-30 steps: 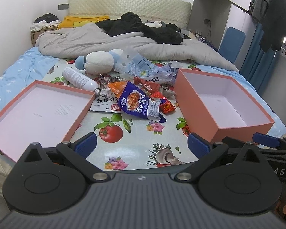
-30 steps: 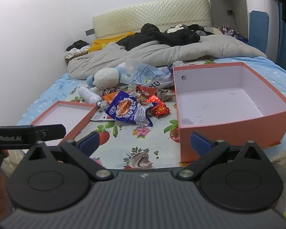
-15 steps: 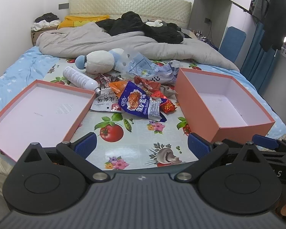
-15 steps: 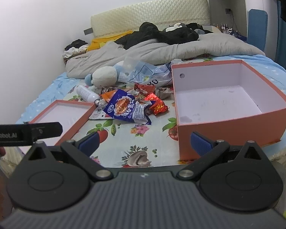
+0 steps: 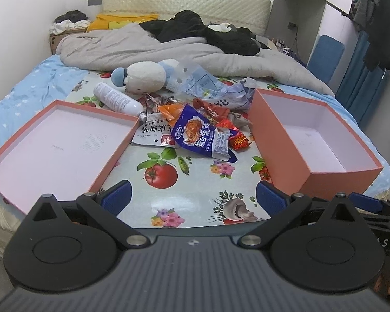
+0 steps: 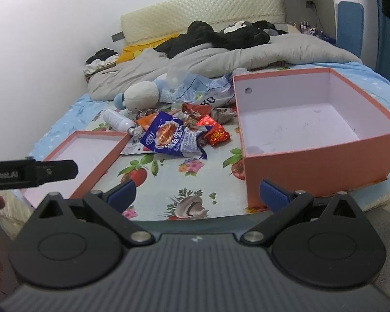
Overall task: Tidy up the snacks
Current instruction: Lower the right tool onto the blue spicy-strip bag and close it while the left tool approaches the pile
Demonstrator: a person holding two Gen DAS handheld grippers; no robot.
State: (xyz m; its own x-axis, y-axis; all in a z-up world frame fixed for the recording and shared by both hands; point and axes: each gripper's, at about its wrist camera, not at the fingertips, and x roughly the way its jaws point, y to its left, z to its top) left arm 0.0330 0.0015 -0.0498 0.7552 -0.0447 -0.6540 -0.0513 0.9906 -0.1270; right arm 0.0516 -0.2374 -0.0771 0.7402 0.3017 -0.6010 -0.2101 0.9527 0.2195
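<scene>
Far left on the bed, the shallow lid (image 5: 57, 140) lies open side up on the fruit-print cloth (image 5: 195, 182), nothing in it. Just past its far corner a white bottle (image 5: 117, 98) lies on its side, nozzle toward the snacks, and behind it a plush toy (image 5: 143, 76) rests against the grey duvet (image 5: 148, 49). Centre stage — the snack pile: a blue packet (image 5: 201, 135) sits on top and nearest the cameras, overlapping a white packet (image 5: 153, 132) on its left, with an orange packet (image 5: 172, 110) peeking out behind and small red packets (image 5: 236, 136) spilling off to its right. A crumpled clear bag (image 5: 210, 88) lies behind the heap, touching it. On the right stands the deep box (image 5: 280, 140), open and empty, its near-left wall just beside the red packets. Now the claws: the left claw (image 5: 192, 199) hangs low over the cloth's near edge with its blue pads spread wide, gripping nothing, well short of the pile. The right claw (image 6: 197, 195) — same story, pads wide apart and empty-handed, its right pad just in front of the box's near corner. From the right wrist view the blue packet (image 6: 174, 136) sits between lid (image 6: 91, 150) and box (image 6: 319, 161), and the left gripper's black body pokes in at the left edge.
</scene>
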